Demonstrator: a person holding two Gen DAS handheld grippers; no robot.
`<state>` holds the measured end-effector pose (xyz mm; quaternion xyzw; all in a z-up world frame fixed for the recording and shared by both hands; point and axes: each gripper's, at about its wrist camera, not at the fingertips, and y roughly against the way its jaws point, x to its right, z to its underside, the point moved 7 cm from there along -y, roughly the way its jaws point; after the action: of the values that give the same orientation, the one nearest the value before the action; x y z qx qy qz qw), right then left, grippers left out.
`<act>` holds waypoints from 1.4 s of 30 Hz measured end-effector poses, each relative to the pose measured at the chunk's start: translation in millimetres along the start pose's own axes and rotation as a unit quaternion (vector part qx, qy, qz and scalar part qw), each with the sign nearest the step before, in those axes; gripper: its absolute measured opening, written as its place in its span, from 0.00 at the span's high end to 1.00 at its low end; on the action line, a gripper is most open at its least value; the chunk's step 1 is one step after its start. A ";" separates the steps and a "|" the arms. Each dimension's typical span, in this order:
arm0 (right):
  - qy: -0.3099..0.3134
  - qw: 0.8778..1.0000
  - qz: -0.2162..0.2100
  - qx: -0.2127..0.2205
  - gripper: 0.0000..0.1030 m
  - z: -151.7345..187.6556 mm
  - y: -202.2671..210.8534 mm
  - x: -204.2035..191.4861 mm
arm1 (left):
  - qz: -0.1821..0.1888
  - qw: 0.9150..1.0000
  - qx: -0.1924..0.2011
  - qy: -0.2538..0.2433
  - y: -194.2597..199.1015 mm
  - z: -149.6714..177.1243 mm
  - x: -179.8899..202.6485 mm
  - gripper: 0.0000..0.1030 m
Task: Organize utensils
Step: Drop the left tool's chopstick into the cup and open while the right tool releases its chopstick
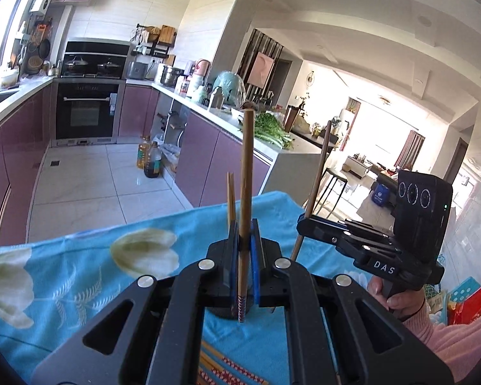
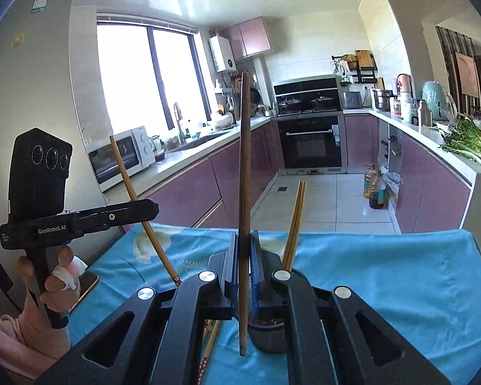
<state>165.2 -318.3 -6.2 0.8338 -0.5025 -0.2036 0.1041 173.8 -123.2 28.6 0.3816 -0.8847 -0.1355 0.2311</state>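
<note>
wooden chopstick [image 1: 245, 192] is standing upright between the jaws of the left gripper [image 1: 244, 250], which are pressing closed on its shaft. the right gripper [image 2: 244, 256] is clamping a darker chopstick [image 2: 244, 192] the same way, nearly vertical. both are hanging over the blue floral cloth [image 1: 80, 256] on the table. a pair of chopsticks [image 2: 294, 224] is leaning in a dark holder [image 2: 269, 337] just beside the right gripper. more chopsticks [image 1: 221, 365] are lying flat on the cloth.
</note>
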 end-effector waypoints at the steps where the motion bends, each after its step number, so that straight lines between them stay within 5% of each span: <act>1: 0.001 1.000 0.001 0.004 0.94 -2.9 0.1 -0.7 | 0.001 1.000 0.003 -0.002 -1.6 -5.2 2.6 0.93; 12: -0.005 1.000 0.019 0.024 0.94 -22.4 -12.9 17.8 | -0.021 0.999 0.003 -0.037 -31.2 -33.2 19.7 0.93; 27: -0.013 0.993 0.035 -0.113 0.93 39.5 -66.3 29.9 | -0.035 0.989 -0.130 -0.053 -102.7 28.6 4.3 0.93; 42: -0.025 0.992 0.045 -0.115 0.85 45.0 -82.5 34.7 | -0.051 0.990 -0.131 -0.023 -112.9 43.7 -18.9 0.85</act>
<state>225.1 -308.4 -85.9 0.7873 -0.5153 -0.2762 0.1956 231.9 -182.3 -61.6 0.3889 -0.8439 -0.2709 0.2514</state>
